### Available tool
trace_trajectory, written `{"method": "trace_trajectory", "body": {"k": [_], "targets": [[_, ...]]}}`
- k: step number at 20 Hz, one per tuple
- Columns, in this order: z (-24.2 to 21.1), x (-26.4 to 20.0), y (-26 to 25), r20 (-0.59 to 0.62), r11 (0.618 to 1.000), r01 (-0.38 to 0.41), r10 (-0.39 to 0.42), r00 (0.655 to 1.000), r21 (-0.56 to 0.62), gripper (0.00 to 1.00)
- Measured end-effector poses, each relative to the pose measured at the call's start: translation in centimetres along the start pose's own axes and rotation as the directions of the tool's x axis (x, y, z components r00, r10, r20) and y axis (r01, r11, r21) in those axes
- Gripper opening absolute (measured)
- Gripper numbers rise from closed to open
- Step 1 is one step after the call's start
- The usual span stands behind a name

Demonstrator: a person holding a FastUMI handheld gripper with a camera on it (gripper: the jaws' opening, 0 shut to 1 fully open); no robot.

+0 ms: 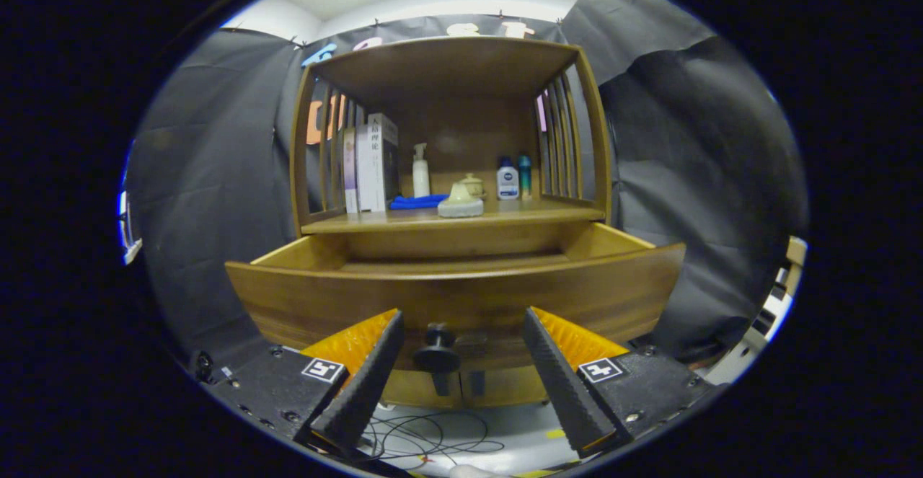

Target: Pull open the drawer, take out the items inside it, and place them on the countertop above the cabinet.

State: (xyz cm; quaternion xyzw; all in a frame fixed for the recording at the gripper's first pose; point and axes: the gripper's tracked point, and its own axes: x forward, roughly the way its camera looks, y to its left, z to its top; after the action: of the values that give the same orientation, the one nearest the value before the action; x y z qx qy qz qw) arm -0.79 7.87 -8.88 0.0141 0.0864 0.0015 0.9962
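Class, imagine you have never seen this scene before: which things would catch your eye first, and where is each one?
First the wooden drawer, pulled open below the countertop, its dark knob sitting between the gripper's spread fingers. Next the countertop items: books to one side, a white pump bottle beside them, and a blue cloth with a pale lidded dish in front.

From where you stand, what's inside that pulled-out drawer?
Nothing I can make out. The drawer is open, but its tall front panel hides the bottom; just bare wooden walls show. The open tongs sit either side of its knob, not touching.
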Motion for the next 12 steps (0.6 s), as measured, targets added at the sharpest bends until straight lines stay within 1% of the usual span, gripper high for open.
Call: {"method": "trace_trajectory", "body": {"k": [4,9,12], "targets": [[-1.2,1.7,0.1,-0.028,1.000,0.008,-0.008,1.000,-0.012,1.00],[-0.8,3.2,1.6,0.000,0.999,0.005,-0.005,1.000,-0.053,1.00],[-0.9,3.3,1.7,0.019,0.997,0.030,-0.029,0.999,-0.074,1.00]]}}
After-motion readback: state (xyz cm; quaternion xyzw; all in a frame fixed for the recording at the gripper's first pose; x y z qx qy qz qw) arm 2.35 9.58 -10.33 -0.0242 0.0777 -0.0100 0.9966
